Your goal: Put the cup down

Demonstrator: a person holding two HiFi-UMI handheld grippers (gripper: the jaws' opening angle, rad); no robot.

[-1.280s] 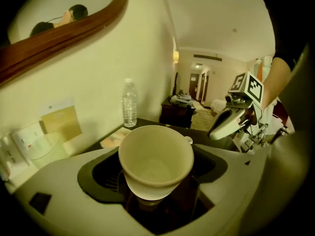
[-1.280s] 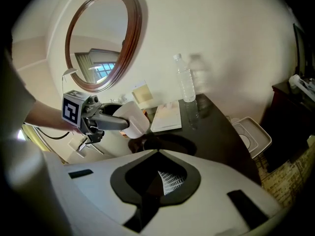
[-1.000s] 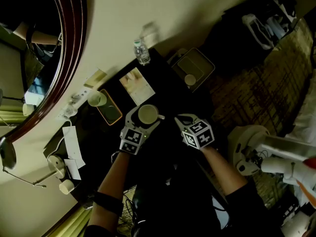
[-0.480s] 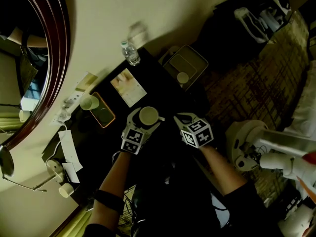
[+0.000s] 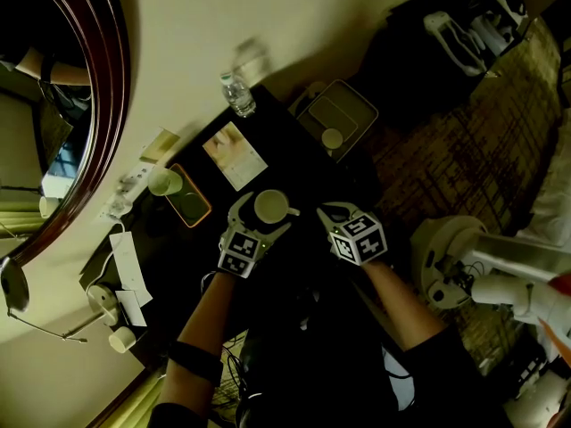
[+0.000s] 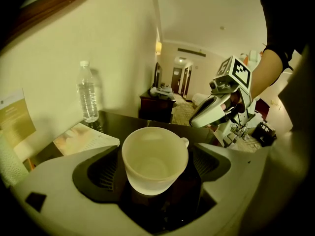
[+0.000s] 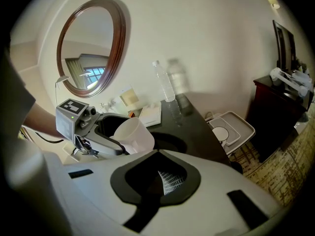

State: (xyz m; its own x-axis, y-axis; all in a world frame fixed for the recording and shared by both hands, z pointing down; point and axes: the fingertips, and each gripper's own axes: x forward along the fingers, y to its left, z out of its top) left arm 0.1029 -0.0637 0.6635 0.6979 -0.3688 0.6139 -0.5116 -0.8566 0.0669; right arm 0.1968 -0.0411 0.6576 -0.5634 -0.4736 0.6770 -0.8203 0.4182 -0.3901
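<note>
A white cup (image 5: 270,207) stands upright on the dark table (image 5: 303,168) between the jaws of my left gripper (image 5: 265,212). In the left gripper view the cup (image 6: 155,159) is empty, its handle points away to the right, and a dark gap shows on each side between it and the pads. These jaws have just been opening and stand open around the cup. My right gripper (image 5: 332,214) is shut and empty, just right of the cup; it also shows in the left gripper view (image 6: 211,113). From the right gripper view the cup (image 7: 134,134) sits ahead to the left.
A water bottle (image 5: 236,94) stands at the table's far edge by the wall, with a booklet (image 5: 235,155) beside it. Another cup (image 5: 163,182) and an orange-edged tray (image 5: 187,206) lie to the left. A white tray (image 5: 337,119) sits on the carpet right of the table.
Both grippers and the cup have drifted slightly right, away from the booklet. The left jaws stand a little wider around the cup.
</note>
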